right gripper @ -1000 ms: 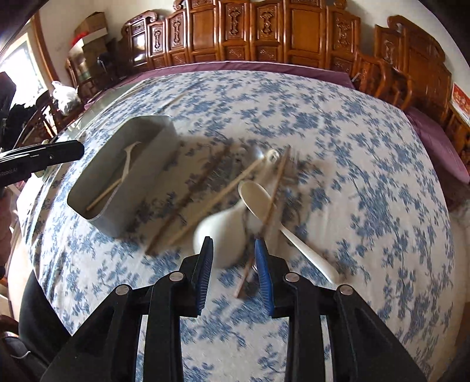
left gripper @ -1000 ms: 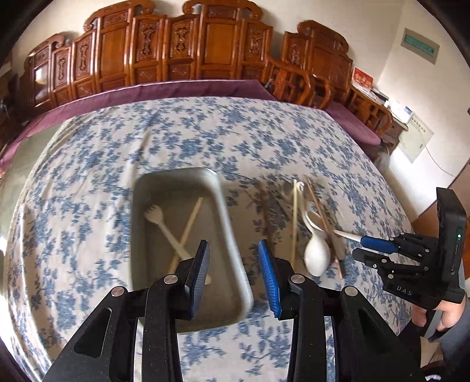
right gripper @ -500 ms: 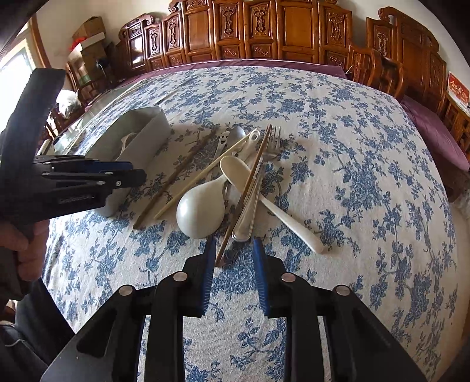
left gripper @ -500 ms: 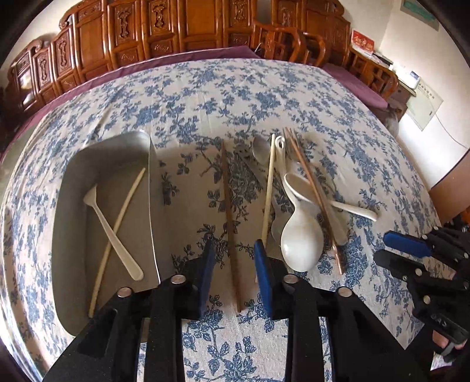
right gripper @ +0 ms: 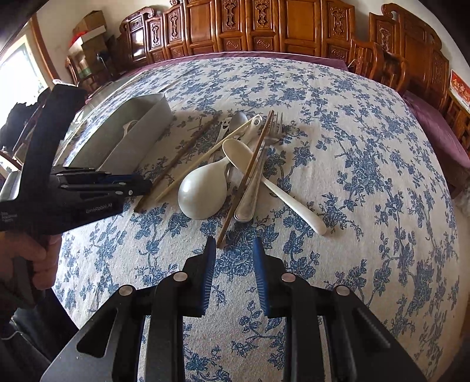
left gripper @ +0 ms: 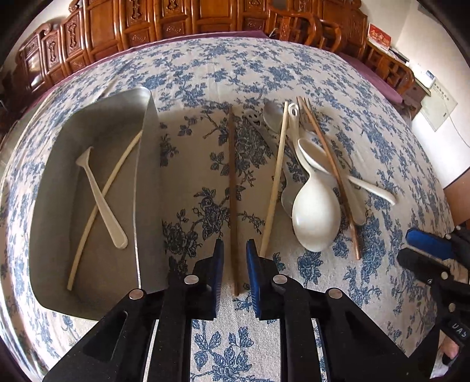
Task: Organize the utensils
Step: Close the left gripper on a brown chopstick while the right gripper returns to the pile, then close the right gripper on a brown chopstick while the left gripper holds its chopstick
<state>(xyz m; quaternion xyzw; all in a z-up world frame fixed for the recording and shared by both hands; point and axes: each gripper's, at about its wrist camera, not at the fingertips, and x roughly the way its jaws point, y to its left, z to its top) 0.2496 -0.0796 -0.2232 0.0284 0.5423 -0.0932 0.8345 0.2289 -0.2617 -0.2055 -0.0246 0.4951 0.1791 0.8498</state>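
A grey metal tray [left gripper: 147, 182] lies at the left and holds a pale fork [left gripper: 100, 199] crossed over a pale chopstick [left gripper: 85, 235]. My left gripper [left gripper: 235, 252] is open, its jaws on either side of the near end of a dark brown chopstick [left gripper: 232, 188] lying on the cloth. To the right lies a pile: a pale chopstick [left gripper: 274, 188], a white rice paddle [left gripper: 315, 217], a white soup spoon [left gripper: 317, 158], a brown chopstick [left gripper: 332, 173], metal spoons and a fork. My right gripper [right gripper: 232, 252] is open, just short of the brown chopstick's [right gripper: 249, 173] near tip.
The table carries a blue floral cloth [right gripper: 367, 176]. Carved wooden chairs [right gripper: 264, 26] line its far side. The tray also shows in the right wrist view [right gripper: 141, 138], with my left gripper [right gripper: 129, 185] in front of it.
My left gripper moved right from over the tray, came down to the dark chopstick and narrowed its jaws around it. My right gripper drew back from the pile and opened a little wider.
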